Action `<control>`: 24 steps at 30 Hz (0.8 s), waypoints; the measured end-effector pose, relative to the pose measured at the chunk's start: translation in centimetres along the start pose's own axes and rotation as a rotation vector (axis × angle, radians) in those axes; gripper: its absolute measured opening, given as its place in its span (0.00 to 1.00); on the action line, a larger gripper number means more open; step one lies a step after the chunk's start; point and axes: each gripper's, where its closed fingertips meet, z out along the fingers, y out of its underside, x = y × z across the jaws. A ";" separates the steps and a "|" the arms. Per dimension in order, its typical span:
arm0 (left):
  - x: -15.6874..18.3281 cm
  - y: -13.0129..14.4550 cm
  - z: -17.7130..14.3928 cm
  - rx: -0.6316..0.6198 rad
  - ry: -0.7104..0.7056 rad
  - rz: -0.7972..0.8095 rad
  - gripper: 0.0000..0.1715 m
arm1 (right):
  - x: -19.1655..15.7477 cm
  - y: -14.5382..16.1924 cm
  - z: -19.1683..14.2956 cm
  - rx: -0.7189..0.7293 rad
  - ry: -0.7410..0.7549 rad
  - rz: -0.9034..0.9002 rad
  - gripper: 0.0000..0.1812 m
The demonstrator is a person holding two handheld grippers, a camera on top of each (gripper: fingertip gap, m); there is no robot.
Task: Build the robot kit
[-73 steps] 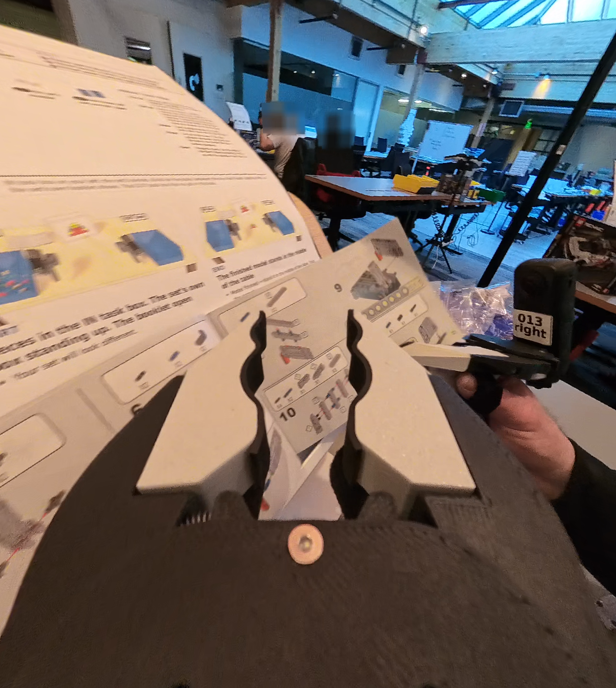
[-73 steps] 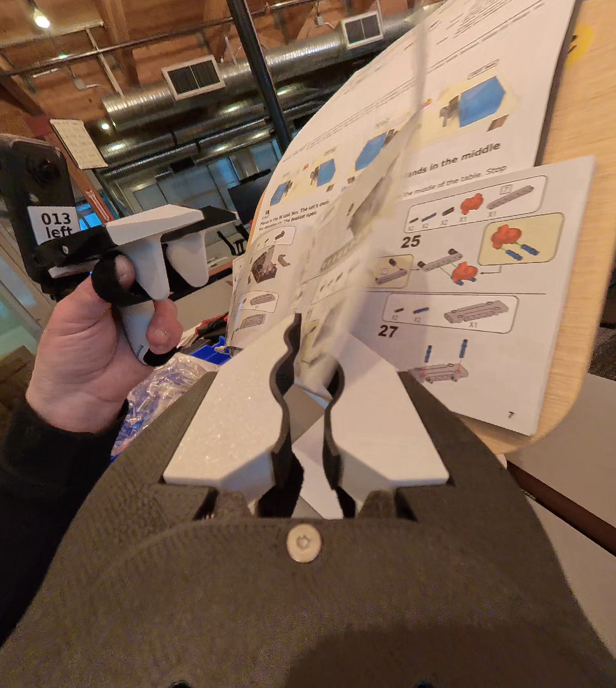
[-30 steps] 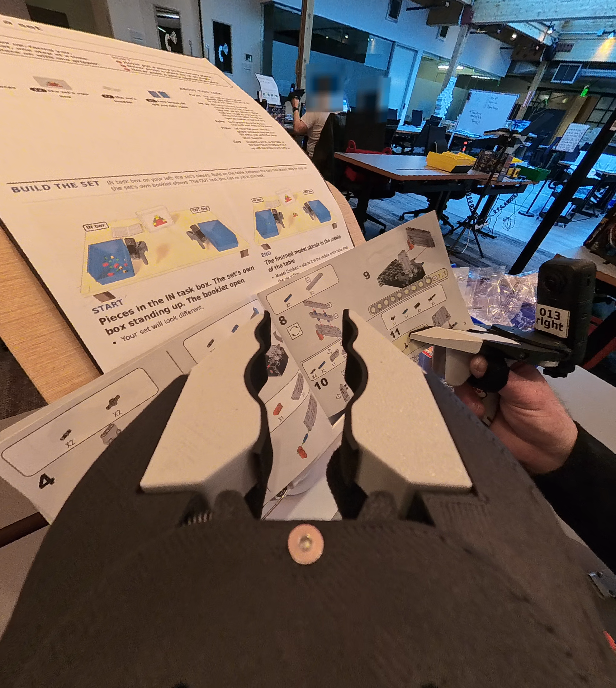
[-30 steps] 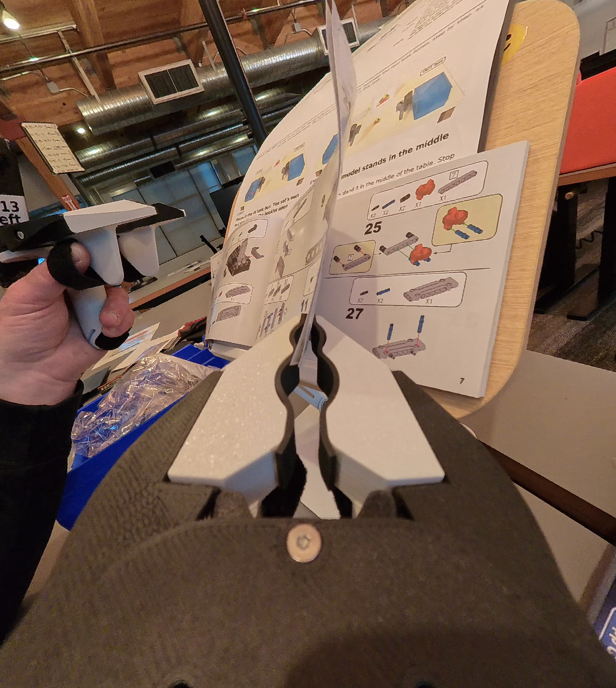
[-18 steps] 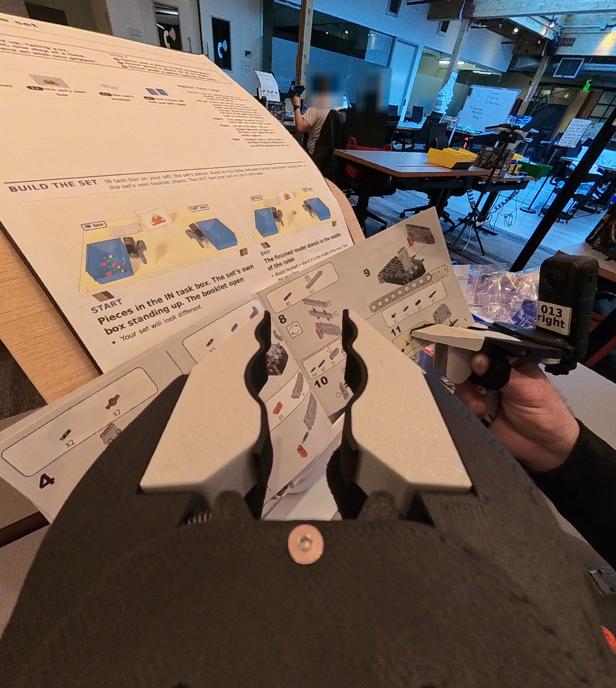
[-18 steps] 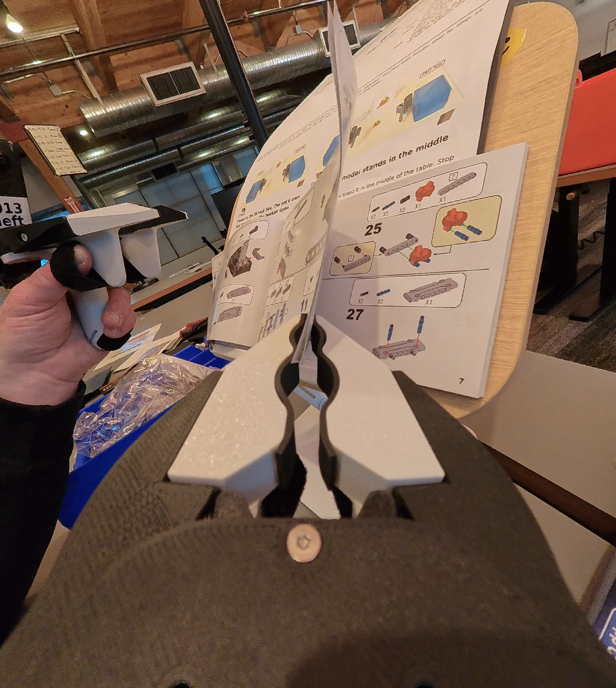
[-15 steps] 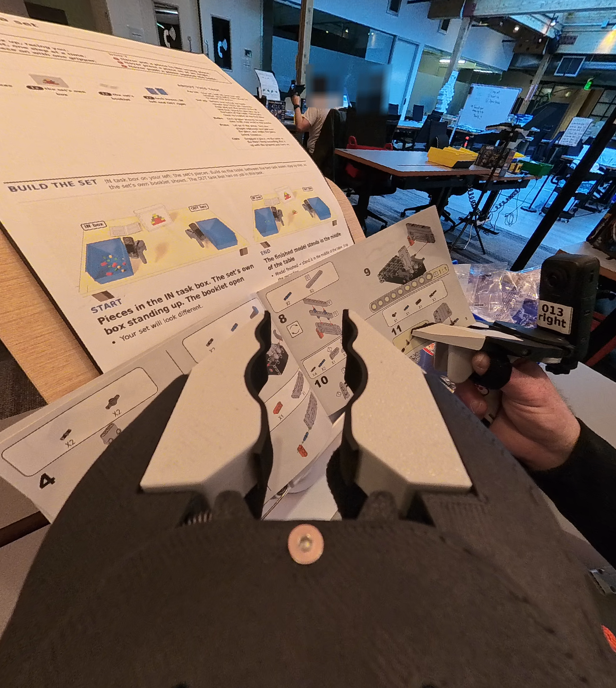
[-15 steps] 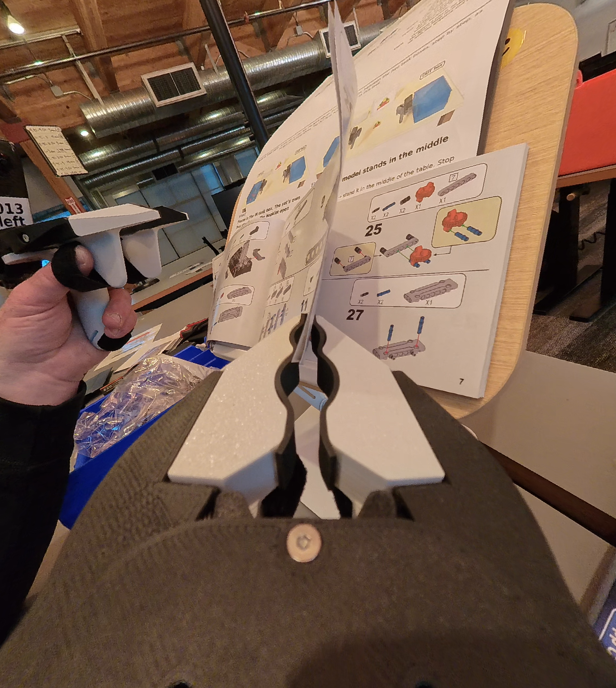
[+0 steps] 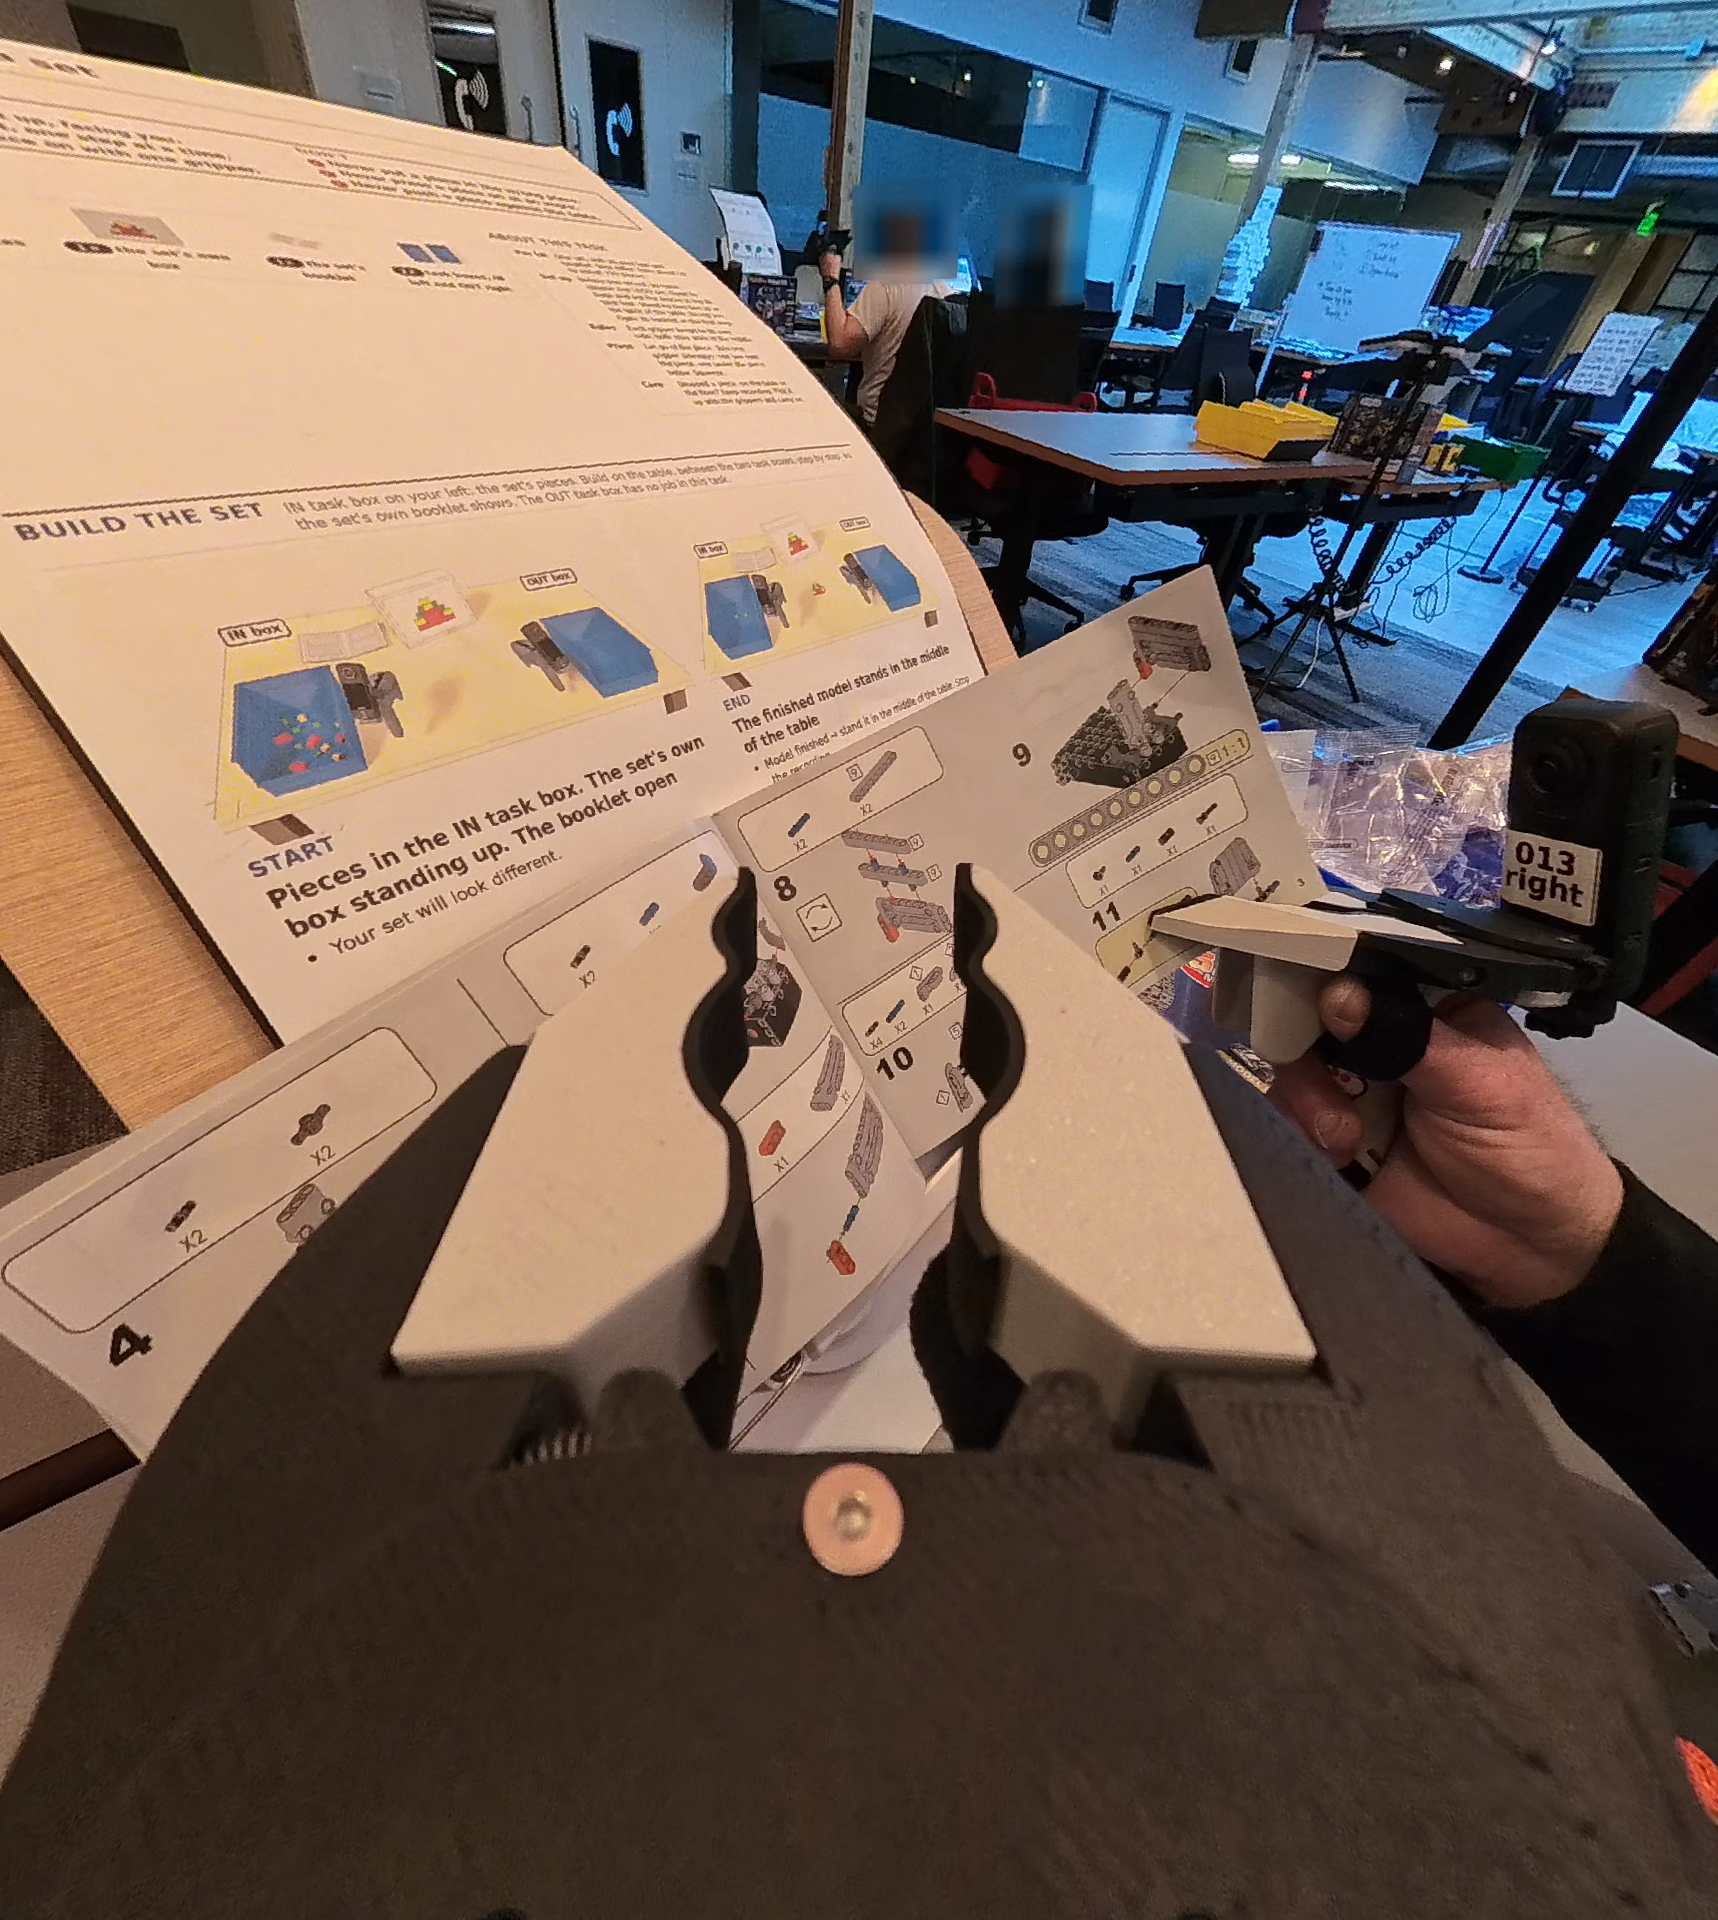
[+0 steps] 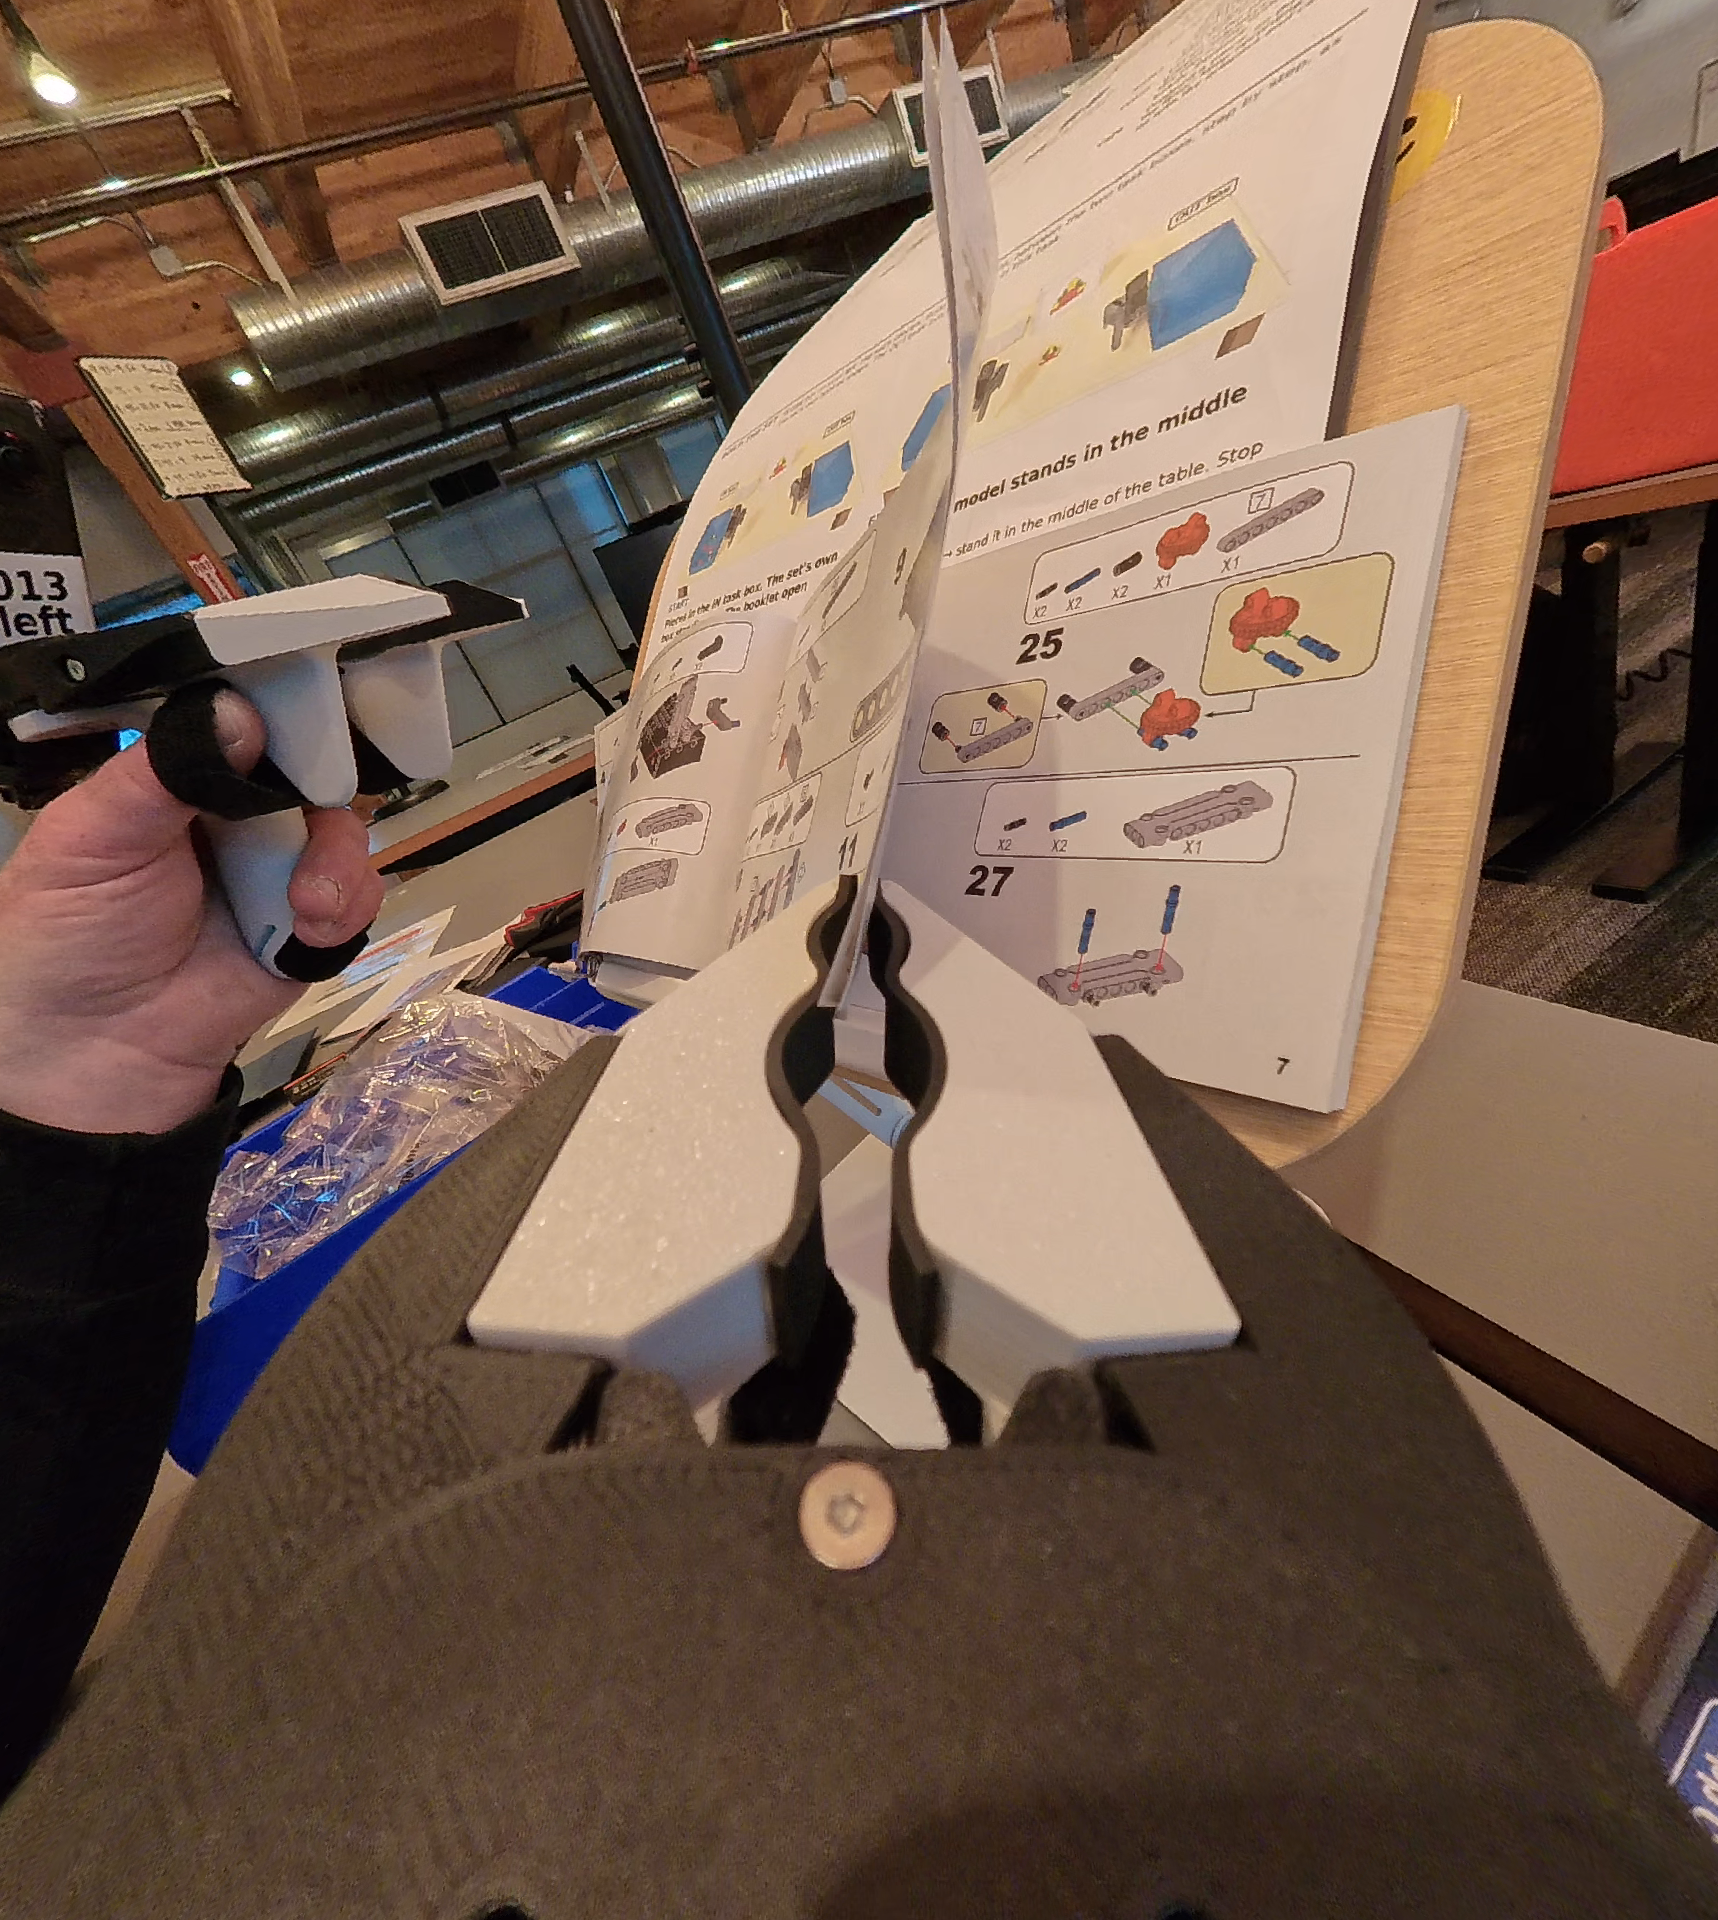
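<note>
Left tool [image 9: 853,914]: pale grey fingers [image 9: 606,1153], grainy matt plastic; body black, coarse layered texture; one bright metal screw [image 9: 852,1519]. Right tool [image 10: 860,914]: same matt grey plastic, same rough black body.

Booklet [image 10: 1167,748]: smooth paper, faint sheen. Large sheet [image 9: 315,436] behind it: matt paper. Board [image 10: 1478,416] carrying both: pale wood grain, smooth. Bag [image 10: 387,1101]: clear crinkled plastic, glossy. Bin [image 10: 242,1340]: blue plastic. Surface [image 10: 1582,1195]: grey, matt, smooth.

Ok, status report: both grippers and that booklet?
Right hand-held gripper shut on booklet page. Left hand-held gripper open, empty. Booklet leans on wooden board.
</note>
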 end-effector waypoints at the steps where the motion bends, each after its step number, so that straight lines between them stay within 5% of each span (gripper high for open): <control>1: 0.0 0.0 0.0 -0.001 0.000 0.000 0.21 | 0.0 0.0 0.0 0.000 0.000 0.000 0.00; 24: 0.1 0.0 -0.2 -0.017 -0.001 0.021 0.20 | -2.8 -1.0 -0.2 -0.092 -0.037 -0.111 0.00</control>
